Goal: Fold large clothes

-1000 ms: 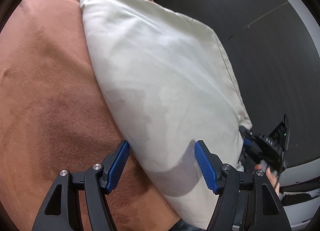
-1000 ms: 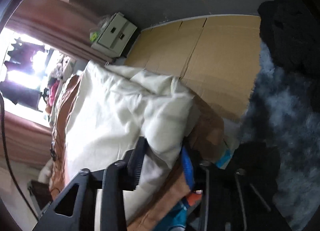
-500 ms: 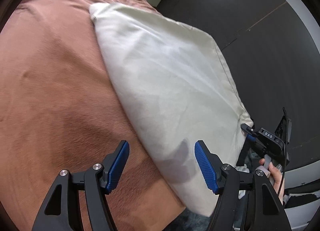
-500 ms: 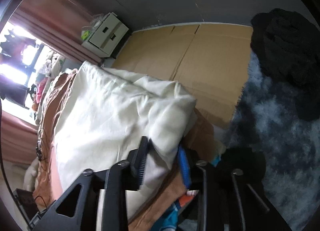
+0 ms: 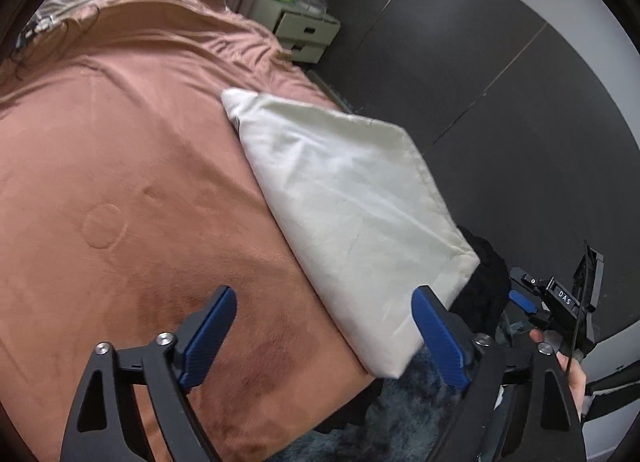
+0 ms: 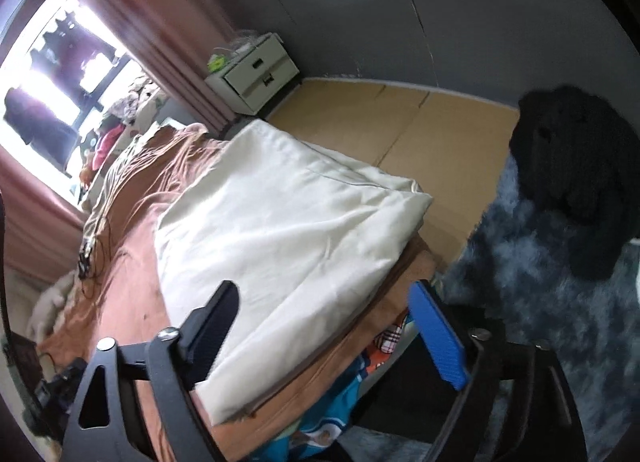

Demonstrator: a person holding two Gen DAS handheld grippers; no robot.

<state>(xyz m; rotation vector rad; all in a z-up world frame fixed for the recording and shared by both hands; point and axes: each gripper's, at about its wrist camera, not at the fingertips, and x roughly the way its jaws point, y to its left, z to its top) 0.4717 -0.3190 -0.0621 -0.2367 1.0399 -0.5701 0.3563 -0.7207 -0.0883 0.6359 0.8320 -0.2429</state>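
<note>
While the folded cream cloth (image 5: pixel 348 213) lay on the brown bed cover (image 5: pixel 120 165), both tongs hung above it with nothing in them.

The left gripper (image 5: pixel 324 334) at the bottom of its frame was opening wide, pads off the cloth. The right gripper (image 6: pixel 324 326) was opening too, and its pads seemed clear of the cloth edge. The cloth sat along the bed's edge, near the fluffy blue rug (image 6: pixel 560 302).

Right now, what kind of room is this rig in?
A bedroom, most likely: a bed under a brown cover, a nightstand against the wall, curtains at a window.
</note>
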